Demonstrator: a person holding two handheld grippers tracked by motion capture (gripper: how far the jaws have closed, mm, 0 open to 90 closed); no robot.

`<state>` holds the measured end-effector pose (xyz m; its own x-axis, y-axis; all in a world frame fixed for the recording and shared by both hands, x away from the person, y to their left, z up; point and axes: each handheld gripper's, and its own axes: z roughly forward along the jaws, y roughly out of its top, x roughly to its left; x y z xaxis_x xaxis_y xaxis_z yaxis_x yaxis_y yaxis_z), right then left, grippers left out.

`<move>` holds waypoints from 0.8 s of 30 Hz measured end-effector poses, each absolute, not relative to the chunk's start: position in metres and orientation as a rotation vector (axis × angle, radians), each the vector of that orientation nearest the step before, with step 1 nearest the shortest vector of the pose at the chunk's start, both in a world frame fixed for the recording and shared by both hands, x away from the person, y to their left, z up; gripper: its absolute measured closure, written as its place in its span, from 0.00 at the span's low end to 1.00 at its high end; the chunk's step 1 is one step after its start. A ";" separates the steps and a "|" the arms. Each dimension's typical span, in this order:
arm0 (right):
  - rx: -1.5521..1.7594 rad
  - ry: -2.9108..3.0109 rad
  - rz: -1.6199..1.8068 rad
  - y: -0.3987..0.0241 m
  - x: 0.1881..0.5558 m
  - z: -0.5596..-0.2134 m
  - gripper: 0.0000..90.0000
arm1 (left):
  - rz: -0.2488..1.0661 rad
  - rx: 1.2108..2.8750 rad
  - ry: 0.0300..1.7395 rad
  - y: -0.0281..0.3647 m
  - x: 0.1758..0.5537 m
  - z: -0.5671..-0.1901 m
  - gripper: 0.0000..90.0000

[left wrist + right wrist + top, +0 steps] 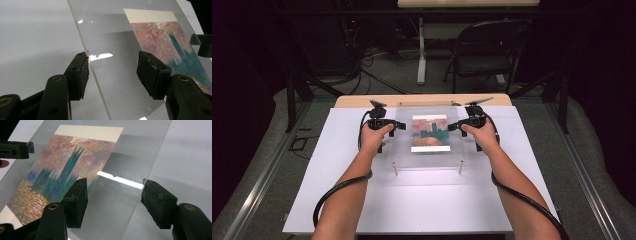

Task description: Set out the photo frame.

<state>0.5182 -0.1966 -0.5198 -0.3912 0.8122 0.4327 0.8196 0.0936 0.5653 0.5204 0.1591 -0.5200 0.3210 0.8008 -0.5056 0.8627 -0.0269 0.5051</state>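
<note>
High view: lying flat between left gripper [400, 125] and right gripper [451, 126], clear acrylic sheet [404, 150] covering painted print [430, 133], long axis running away; both jaws gaping, straddling opposite sheet edges.

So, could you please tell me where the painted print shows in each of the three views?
High view: the painted print lies mid-table under the clear panel, between both grippers.
Left gripper view: upper right, beyond the right-hand jaw.
Right gripper view: left half, behind the left-hand jaw.
Shared landmark: the blue-green tower painted on it.
</note>
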 end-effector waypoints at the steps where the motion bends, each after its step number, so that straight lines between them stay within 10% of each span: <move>1: -1.729 -2.319 -1.207 -0.197 0.516 -0.518 0.42 | -0.094 1.824 1.466 0.160 0.519 -0.518 0.49; 24: -1.592 -2.554 -1.390 -0.199 0.467 -0.469 0.53 | 0.025 1.814 1.300 0.173 0.473 -0.469 0.65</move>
